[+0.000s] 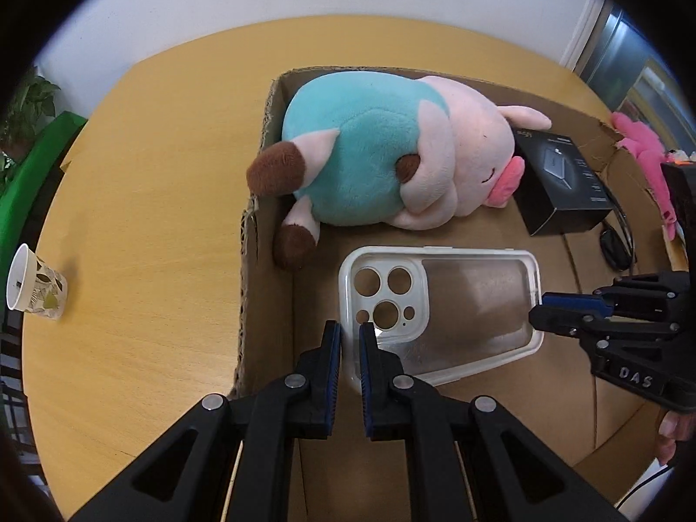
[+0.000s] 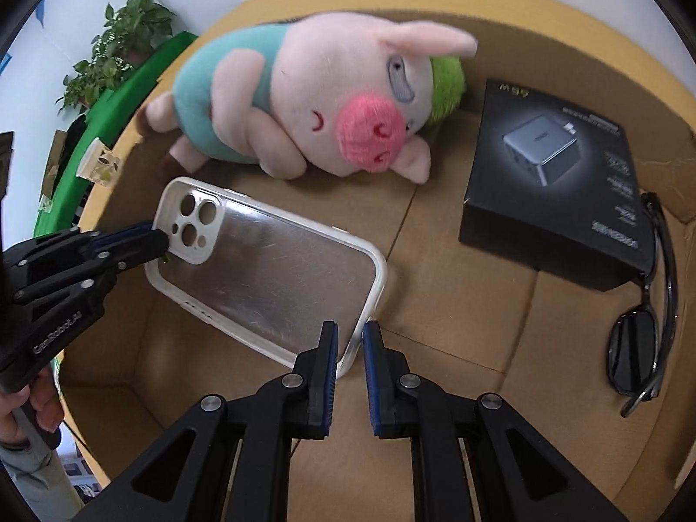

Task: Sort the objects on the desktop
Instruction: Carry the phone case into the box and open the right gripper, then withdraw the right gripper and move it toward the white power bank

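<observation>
A clear phone case with a white rim (image 1: 470,304) (image 2: 269,269) hangs above the floor of a cardboard box (image 1: 256,235) (image 2: 452,317). My left gripper (image 1: 350,335) (image 2: 158,239) is shut on the case's rim at the camera-hole end. My right gripper (image 2: 350,335) (image 1: 537,309) is shut on the rim at the opposite end. A plush pig in a teal shirt (image 1: 383,161) (image 2: 304,91), a black charger box (image 1: 561,178) (image 2: 557,174) and dark sunglasses (image 2: 639,322) (image 1: 617,239) lie in the box.
The box stands on a round wooden table (image 1: 130,226). A paper cup (image 1: 35,291) lies on its side at the table's left edge. A pink plush toy (image 1: 644,152) sits beyond the box's right wall. A potted plant (image 2: 117,43) and a green surface (image 2: 143,82) are behind the table.
</observation>
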Available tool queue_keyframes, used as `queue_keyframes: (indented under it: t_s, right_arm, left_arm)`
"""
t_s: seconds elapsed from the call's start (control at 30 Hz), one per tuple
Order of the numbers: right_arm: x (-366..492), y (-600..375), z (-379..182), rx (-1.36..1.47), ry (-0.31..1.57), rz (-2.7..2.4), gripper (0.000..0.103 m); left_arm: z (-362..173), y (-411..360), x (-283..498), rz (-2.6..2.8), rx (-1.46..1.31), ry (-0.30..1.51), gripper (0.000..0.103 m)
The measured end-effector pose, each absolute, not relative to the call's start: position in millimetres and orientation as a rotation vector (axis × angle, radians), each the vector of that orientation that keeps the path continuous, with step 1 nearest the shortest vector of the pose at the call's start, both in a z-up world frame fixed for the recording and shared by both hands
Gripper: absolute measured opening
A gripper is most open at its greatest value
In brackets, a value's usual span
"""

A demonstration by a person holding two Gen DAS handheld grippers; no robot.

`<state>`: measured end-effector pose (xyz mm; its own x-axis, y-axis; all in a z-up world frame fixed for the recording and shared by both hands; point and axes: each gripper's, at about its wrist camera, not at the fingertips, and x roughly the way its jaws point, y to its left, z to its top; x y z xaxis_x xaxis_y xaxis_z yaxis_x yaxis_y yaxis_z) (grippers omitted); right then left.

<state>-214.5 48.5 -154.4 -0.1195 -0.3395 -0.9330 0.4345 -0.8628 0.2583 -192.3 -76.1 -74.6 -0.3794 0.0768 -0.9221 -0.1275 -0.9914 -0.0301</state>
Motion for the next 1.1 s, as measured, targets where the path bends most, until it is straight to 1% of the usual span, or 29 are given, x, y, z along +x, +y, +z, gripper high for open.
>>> queue_keyframes:
  t_s: [0.07,0.13,0.17,0.23,0.27,0.3,0.33,0.37,0.4,0.43,0.47,0.5,0.57,0.63,0.67,0.73,0.8,0.83,0.9,0.93,0.97,1.1]
  right_arm:
    - [-216.8,46.9,-160.5,1.67,0.07,-2.001,0.013]
    - [-216.8,43.3,-163.1,1.666,0.085,-1.993,0.013]
    - [-218.0,41.5,-161.1,1.662,0.086,-1.995,0.015]
    - [-218.3,44.8,-156.3,1.634,0.037,-2.001,0.036]
    - [-216.7,49.3,-149.8,1.609,0.012,-2.029,0.06]
    - [-213.8,54.5,-142.6,1.584,-0.015,-2.055,0.076]
    - [-205.0,62.2,-128.9,1.531,-0.058,-2.08,0.078]
    - [-196.3,68.0,-116.6,1.483,-0.073,-2.093,0.079]
    - [-180.1,76.3,-97.8,1.408,-0.069,-2.125,0.082]
    - [-165.7,82.5,-84.2,1.35,-0.056,-2.156,0.085]
    - [-145.9,91.1,-68.6,1.275,-0.038,-2.201,0.095]
    - [-124.0,100.9,-55.1,1.199,-0.019,-2.258,0.103]
    - [-88.1,110.1,-39.4,1.102,0.024,-2.366,0.103]
    - [-57.1,127.0,-37.5,1.067,0.068,-2.465,0.103]
    - [-45.2,132.3,-39.9,1.077,0.078,-2.499,0.103]
    - [-29.8,142.1,-39.4,1.113,0.067,-2.548,0.103]
    - [-16.3,154.4,-34.1,1.058,0.063,-2.61,0.103]
    - [-7.3,158.4,-32.0,1.031,0.097,-2.648,0.103]
    - [9.2,163.4,-30.8,1.006,0.141,-2.698,0.103]
    - [16.5,167.4,-31.0,1.001,0.138,-2.706,0.103]
    - [19.0,167.4,-32.7,0.999,0.13,-2.704,0.103]
    - [46.5,182.4,-25.1,0.958,0.167,-2.748,0.103]
  left_arm:
    - [-80.4,-76.9,-195.2,2.518,-1.721,0.096,0.008]
    - [-84.0,-77.3,-195.5,2.52,-1.747,0.14,0.009]
    - [-84.1,-77.8,-194.6,2.52,-1.751,0.147,0.009]
    - [-79.9,-81.9,-189.3,2.521,-1.732,0.109,0.009]
    - [-75.6,-83.8,-184.9,2.531,-1.715,0.092,0.01]
    - [-71.2,-85.0,-180.6,2.545,-1.696,0.09,0.014]
    - [-64.0,-86.5,-173.1,2.567,-1.662,0.099,0.016]
    - [-54.9,-88.1,-162.7,2.599,-1.616,0.112,0.02]
    - [-46.6,-89.8,-151.8,2.621,-1.568,0.119,0.027]
    - [-38.1,-92.3,-138.9,2.637,-1.518,0.109,0.032]
    - [-30.8,-95.0,-124.4,2.652,-1.469,0.086,0.042]
    - [-25.5,-94.0,-117.6,2.661,-1.433,0.067,0.048]
    - [-15.9,-93.7,-91.5,2.678,-1.322,0.03,0.049]
    - [-9.7,-82.5,-65.6,2.692,-1.21,0.01,0.049]
    - [-7.1,-75.1,-57.1,2.697,-1.167,-0.001,0.052]
    - [-0.7,-54.3,-29.1,2.694,-1.07,-0.047,0.053]
    - [8.8,-43.2,-16.5,2.695,-1.023,-0.075,0.054]
    - [11.4,-34.5,-6.0,2.696,-0.995,-0.078,0.056]
    - [16.1,-20.2,10.9,2.721,-0.939,-0.061,0.071]
    - [18.1,-12.4,20.3,2.746,-0.912,-0.035,0.073]
    - [18.7,-9.6,24.1,2.757,-0.897,-0.021,0.075]
    - [24.1,0.3,41.2,2.779,-0.863,-0.002,0.075]
